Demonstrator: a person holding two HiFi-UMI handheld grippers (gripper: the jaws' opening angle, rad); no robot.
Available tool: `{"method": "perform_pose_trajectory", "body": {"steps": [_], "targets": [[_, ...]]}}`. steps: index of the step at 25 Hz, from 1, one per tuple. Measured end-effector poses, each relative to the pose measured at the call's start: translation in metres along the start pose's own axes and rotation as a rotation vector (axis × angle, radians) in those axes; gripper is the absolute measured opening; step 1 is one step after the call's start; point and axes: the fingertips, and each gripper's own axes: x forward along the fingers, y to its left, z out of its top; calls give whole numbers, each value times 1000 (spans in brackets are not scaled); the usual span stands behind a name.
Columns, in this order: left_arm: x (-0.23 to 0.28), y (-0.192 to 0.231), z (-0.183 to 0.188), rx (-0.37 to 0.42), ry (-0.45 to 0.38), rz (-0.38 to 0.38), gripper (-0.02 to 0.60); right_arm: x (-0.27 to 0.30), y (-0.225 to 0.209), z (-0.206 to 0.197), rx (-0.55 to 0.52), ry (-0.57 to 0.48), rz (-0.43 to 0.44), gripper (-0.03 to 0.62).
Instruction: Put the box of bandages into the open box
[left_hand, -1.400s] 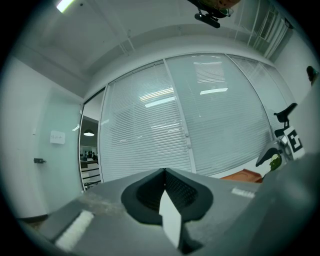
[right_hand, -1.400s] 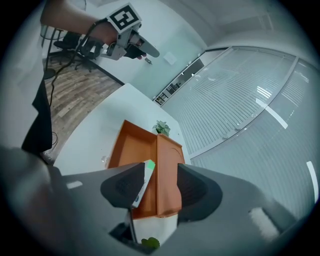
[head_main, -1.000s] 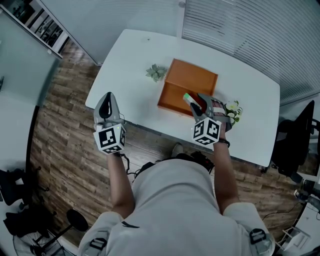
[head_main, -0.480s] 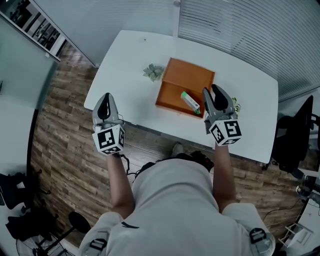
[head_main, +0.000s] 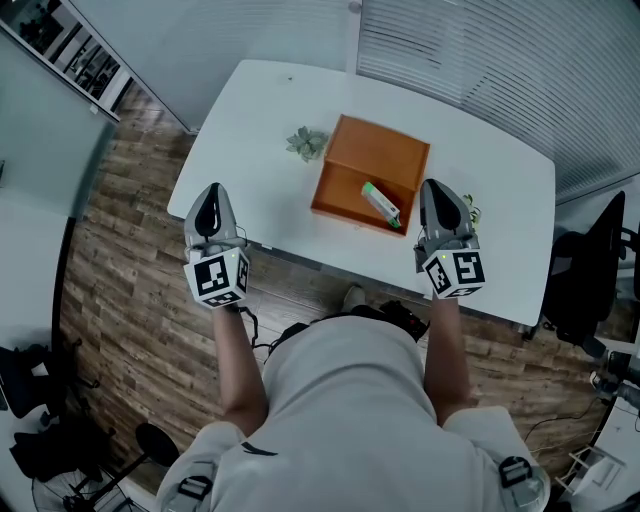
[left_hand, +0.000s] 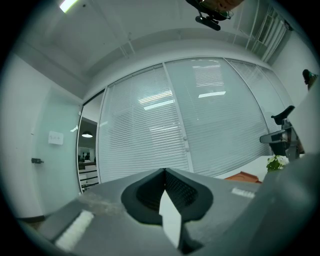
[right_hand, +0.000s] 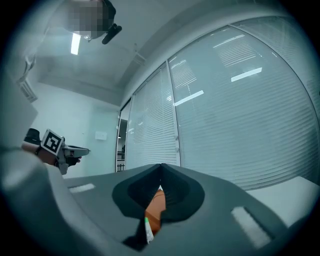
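open box (head_main: 375, 160): I read orange
box of bandages (head_main: 381, 204), in open box: wht w/ grn end
table (head_main: 250, 130), under open box: wht

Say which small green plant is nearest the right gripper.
The green plant right of the orange open box, beside the right gripper; the other plant sits left of it.

Cool, even overhead light fills the head view. The open orange box (head_main: 385, 150) casts barely any shadow on the white rectangular table (head_main: 250, 130). Both gripper views bulge and darken at their rims. In the left one a bright ceiling strip lamp (left_hand: 67, 5) flares at 11 o'clock, and the near jaws look soft.
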Motion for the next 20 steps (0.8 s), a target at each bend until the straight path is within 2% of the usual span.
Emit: {"method": "perform_pose_trajectory", "body": {"steps": [20], "targets": [[-1,-5,-2,6,-3,-21,6,-1,3,-4,-30,46,-14,-2]]}}
